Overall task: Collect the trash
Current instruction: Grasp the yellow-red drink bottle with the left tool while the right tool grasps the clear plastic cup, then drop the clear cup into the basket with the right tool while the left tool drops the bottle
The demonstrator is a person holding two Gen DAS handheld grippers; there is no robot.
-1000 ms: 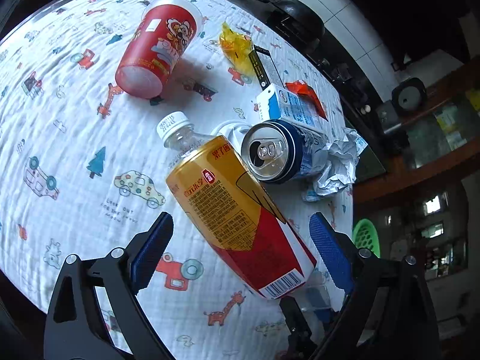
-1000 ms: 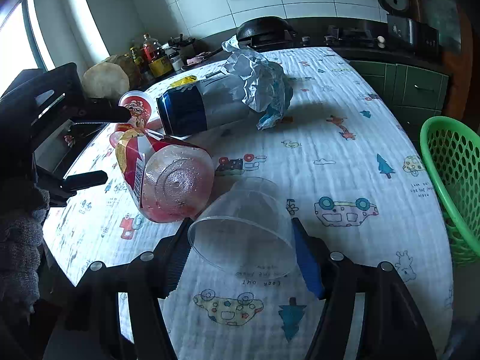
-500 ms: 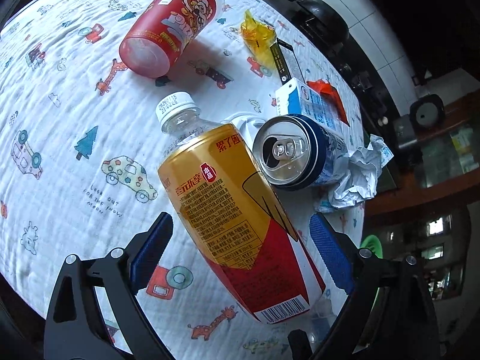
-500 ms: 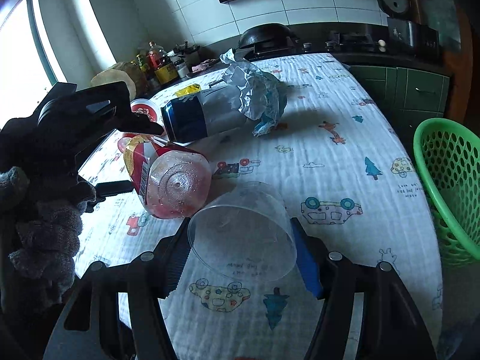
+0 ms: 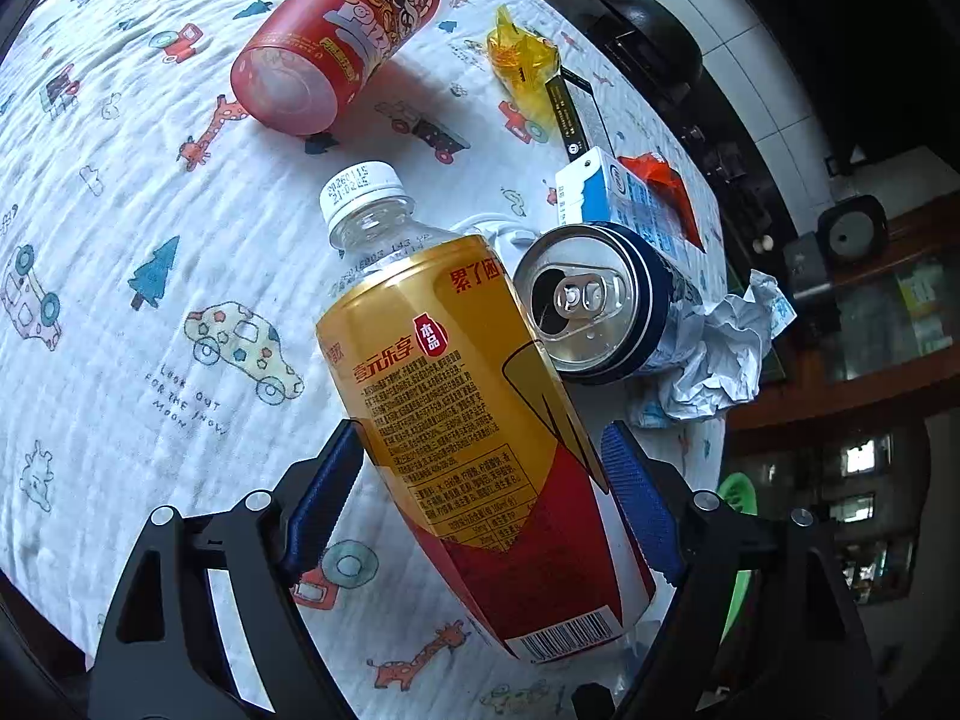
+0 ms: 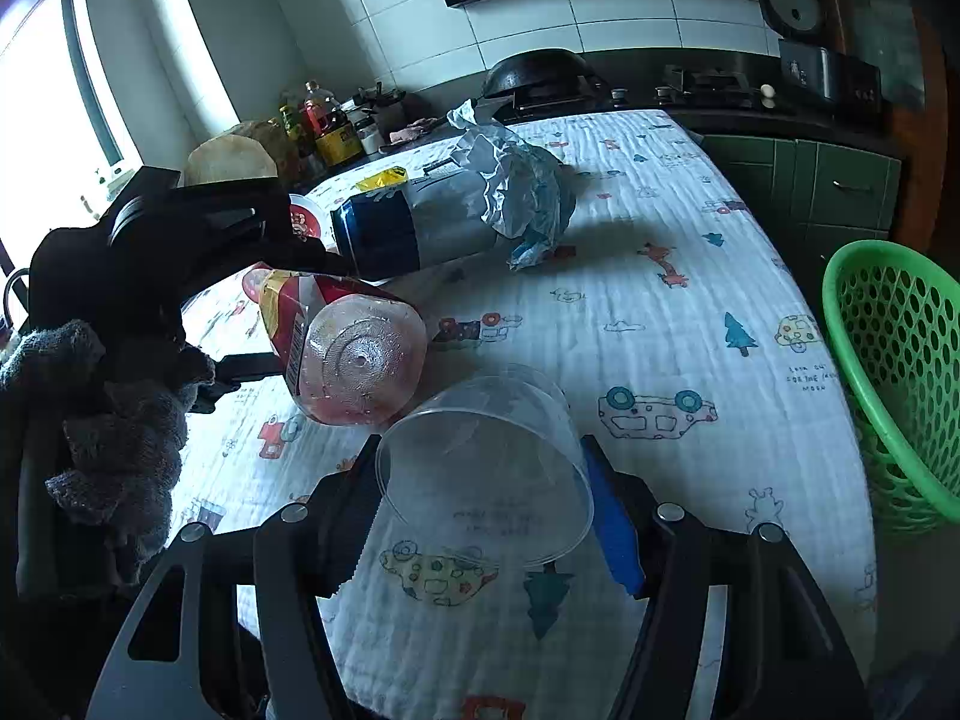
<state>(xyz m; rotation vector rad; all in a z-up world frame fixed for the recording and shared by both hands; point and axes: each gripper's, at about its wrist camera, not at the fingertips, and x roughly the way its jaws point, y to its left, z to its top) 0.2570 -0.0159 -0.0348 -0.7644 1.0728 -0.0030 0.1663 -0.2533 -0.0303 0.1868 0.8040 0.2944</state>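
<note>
A yellow-and-red labelled plastic bottle (image 5: 474, 408) with a white cap lies on the patterned tablecloth. My left gripper (image 5: 480, 480) has its blue pads closed against the bottle's sides. The bottle's base shows in the right wrist view (image 6: 354, 360), with the left gripper (image 6: 180, 240) over it. My right gripper (image 6: 486, 480) is shut on a clear plastic cup (image 6: 480, 468) lying on its side. A blue can (image 5: 600, 300) lies beside the bottle, against crumpled paper (image 5: 720, 354).
A red cup (image 5: 342, 42), a yellow wrapper (image 5: 522, 60), a blue-white carton (image 5: 624, 198) and a red wrapper (image 5: 654, 174) lie further back. A green basket (image 6: 894, 372) stands off the table's right edge. A kitchen counter with a wok (image 6: 540, 72) runs behind.
My left gripper has moved forward over the bottle and its pads have closed in from wide open onto the bottle's sides. The right gripper holds the cup much as before.
</note>
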